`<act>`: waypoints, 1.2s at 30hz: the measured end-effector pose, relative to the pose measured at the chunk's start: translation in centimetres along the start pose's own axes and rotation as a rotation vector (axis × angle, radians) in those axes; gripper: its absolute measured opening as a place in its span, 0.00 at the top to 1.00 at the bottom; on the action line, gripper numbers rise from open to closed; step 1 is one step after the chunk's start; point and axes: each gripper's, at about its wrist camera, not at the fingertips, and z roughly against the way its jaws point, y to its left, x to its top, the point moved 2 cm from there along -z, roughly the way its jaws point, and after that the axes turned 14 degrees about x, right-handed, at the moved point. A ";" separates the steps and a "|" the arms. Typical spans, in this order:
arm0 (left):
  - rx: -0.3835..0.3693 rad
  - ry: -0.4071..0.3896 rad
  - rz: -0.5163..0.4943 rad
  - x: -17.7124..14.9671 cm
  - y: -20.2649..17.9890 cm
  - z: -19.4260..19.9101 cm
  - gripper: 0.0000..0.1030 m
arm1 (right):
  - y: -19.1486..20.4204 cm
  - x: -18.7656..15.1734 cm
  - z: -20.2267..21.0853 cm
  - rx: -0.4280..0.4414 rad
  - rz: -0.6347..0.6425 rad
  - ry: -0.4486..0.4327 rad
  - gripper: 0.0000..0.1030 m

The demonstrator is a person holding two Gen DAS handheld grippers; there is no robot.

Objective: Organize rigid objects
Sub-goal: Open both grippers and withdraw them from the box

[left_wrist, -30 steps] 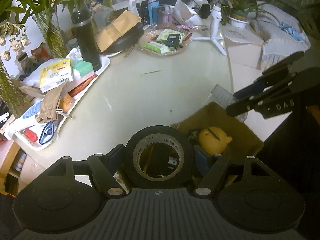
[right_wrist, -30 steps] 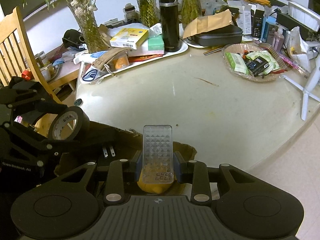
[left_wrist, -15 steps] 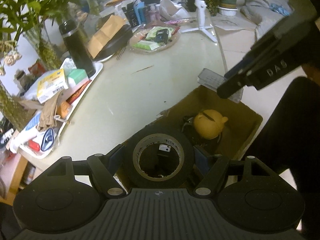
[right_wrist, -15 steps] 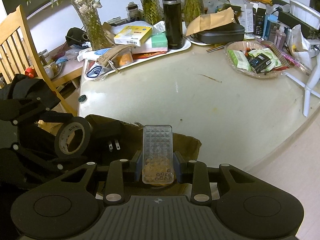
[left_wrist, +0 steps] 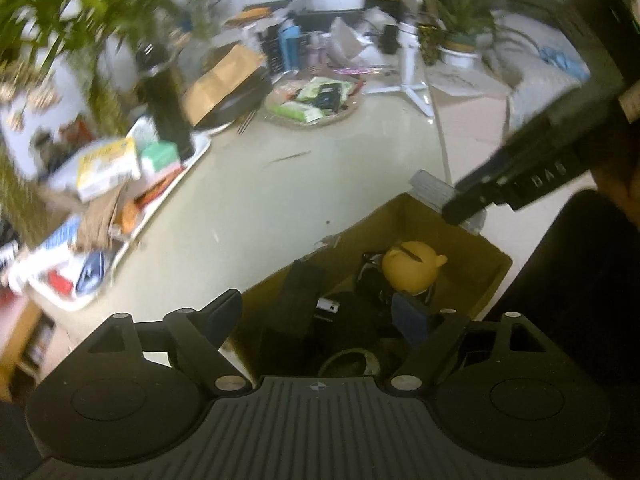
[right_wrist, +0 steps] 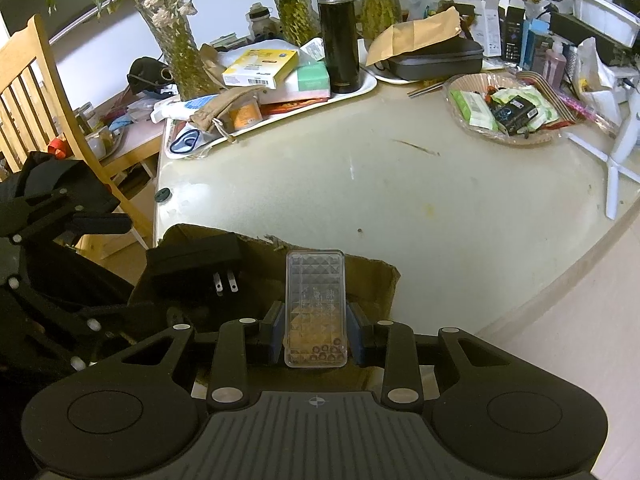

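On right claw (left_wrist: 472, 204) body: "DAS"; grips clear case (right_wrist: 315, 308) over box (left_wrist: 496, 258).

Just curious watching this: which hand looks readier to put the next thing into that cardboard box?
The right. The right gripper is shut on the clear case, held just above the cardboard box. The left gripper is open and empty over the box.

Yellow toy (left_wrist: 412, 270), brown box (left_wrist: 472, 240), diamond-patterned clear case (right_wrist: 315, 304)
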 end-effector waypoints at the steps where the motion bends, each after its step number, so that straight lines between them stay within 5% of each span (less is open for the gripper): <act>1: -0.009 0.021 0.038 -0.2 0.6 -0.1 0.20 | 0.0 -0.1 0.1 0.000 -0.002 0.000 0.66; 8: -0.066 0.123 0.249 -1.7 4.5 -0.1 0.20 | -0.5 -0.4 0.2 0.006 -0.027 -0.006 0.66; 32: -0.035 0.083 0.235 -2.6 4.8 1.1 0.20 | 3.0 1.3 -3.0 0.078 -0.047 0.013 0.65; 33: -0.035 0.083 0.237 -2.7 4.9 1.1 0.20 | 3.0 1.4 -3.3 0.077 -0.053 0.019 0.64; 36: -0.036 0.080 0.241 -2.7 4.9 1.2 0.20 | 3.2 1.5 -4.1 0.031 -0.032 0.024 0.31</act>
